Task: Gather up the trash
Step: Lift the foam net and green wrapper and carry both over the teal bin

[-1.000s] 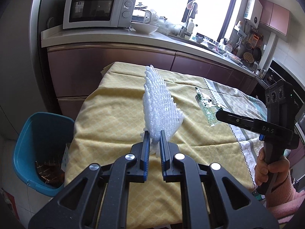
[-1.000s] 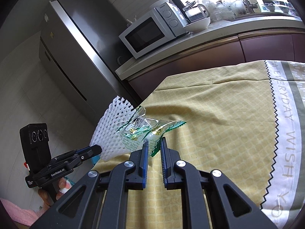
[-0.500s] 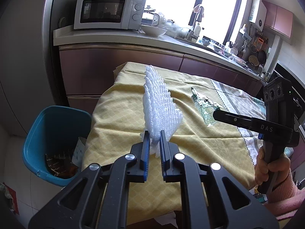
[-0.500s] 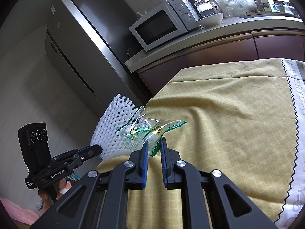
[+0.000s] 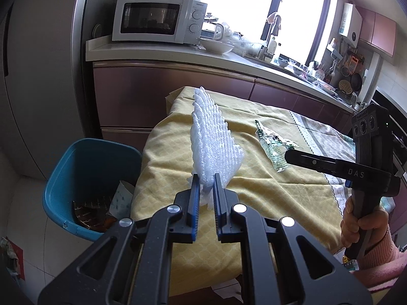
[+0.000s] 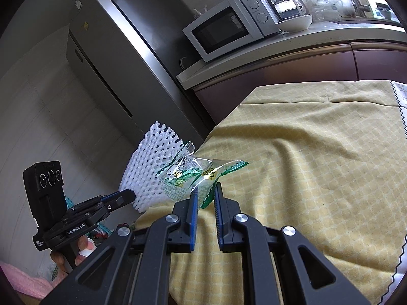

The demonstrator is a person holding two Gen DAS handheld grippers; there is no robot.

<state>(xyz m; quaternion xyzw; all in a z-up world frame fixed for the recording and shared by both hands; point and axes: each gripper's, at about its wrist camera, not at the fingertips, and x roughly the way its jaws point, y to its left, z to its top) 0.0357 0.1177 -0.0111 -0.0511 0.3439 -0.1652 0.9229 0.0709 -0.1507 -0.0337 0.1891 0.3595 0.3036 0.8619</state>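
Observation:
My left gripper (image 5: 205, 178) is shut on the lower edge of a white foam fruit net (image 5: 211, 142), which stands upright above the table's left end. In the right wrist view the same foam net (image 6: 150, 167) shows held by the left gripper (image 6: 131, 194). My right gripper (image 6: 204, 188) is shut on a clear green-printed snack wrapper (image 6: 193, 175), held in the air over the yellow tablecloth (image 6: 305, 157). From the left wrist view the wrapper (image 5: 273, 147) hangs at the tip of the right gripper (image 5: 286, 155). A blue trash bin (image 5: 84, 178) stands on the floor left of the table, with wrappers inside.
The table with its yellow cloth (image 5: 267, 198) fills the middle. Behind it runs a brown cabinet counter (image 5: 178, 58) with a white microwave (image 5: 157, 21) and a bowl. A tall steel fridge (image 6: 114, 58) stands left of the counter. A person's hand in a pink sleeve (image 5: 363, 231) holds the right gripper's handle.
Both grippers have shifted left along the table toward its end, each still holding its piece of trash. The blue bin has come further into the left wrist view.

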